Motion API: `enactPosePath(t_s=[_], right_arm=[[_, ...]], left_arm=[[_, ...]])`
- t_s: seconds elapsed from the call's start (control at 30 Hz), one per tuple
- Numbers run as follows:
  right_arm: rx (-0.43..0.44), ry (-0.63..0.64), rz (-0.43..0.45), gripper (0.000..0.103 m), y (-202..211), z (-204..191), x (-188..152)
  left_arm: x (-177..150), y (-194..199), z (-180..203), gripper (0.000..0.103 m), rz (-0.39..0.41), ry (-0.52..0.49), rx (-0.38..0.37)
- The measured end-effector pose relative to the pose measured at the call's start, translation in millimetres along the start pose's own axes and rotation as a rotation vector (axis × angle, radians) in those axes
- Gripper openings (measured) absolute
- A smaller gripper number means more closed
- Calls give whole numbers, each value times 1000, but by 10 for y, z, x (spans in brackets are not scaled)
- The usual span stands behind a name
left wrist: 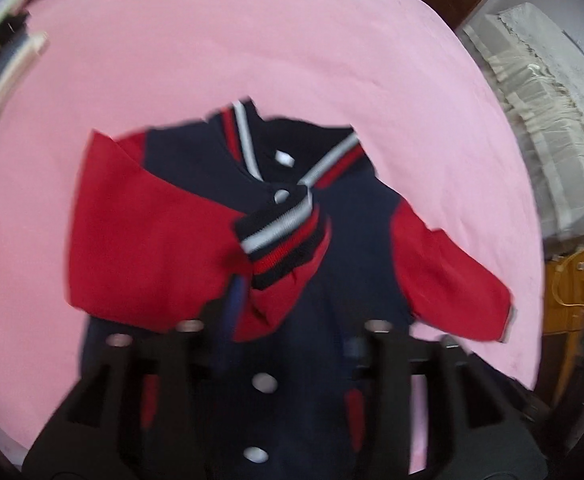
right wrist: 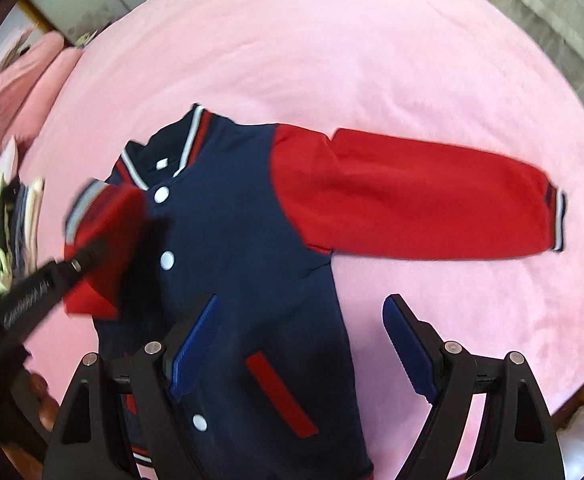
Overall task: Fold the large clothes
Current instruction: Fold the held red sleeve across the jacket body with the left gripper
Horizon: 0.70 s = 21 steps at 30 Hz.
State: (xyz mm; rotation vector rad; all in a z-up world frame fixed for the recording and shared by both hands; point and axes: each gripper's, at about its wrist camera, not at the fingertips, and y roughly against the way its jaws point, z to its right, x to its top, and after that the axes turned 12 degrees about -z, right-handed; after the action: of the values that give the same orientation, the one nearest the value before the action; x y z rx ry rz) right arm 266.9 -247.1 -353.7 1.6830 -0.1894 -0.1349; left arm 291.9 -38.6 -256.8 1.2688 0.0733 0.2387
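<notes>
we had the navy snap-button varsity jacket with red sleeves [right wrist: 236, 240] lying front-up on the pink fleece-covered surface [right wrist: 331, 40], collar away from us, hem toward us under both tools

one red sleeve with striped cuff [left wrist: 164, 232] was already folded in across the chest, cuff landing just below the collar snap. the left gripper [left wrist: 280, 340] hung just above it, jaws part open, nothing between them that we could see (view blurred)

the other red sleeve [right wrist: 411, 196] lay stretched straight out sideways, long axis roughly square to the button line, cuff at the far right in the right wrist view

the right gripper with blue pads [right wrist: 303, 344] sat over the lower body near the red pocket welt [right wrist: 280, 392], jaws wide, empty. that sleeve lay up and to the right of it, so the right hand was the nearer one. our read: next grab belongs at the cuff end, then carry it back along its own axis across the chest
</notes>
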Motion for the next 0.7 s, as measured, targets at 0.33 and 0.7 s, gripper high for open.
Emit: enactPosePath(t_s=[0.33,0.7], right_arm=[[240,121,-19,84,-207,-151,118],[221,104,-171,24,-742,-684,251]], left_arm=[[-111,82,-692,68,-37,107,189],[-92,-107,-1401,68,-121,281,253]])
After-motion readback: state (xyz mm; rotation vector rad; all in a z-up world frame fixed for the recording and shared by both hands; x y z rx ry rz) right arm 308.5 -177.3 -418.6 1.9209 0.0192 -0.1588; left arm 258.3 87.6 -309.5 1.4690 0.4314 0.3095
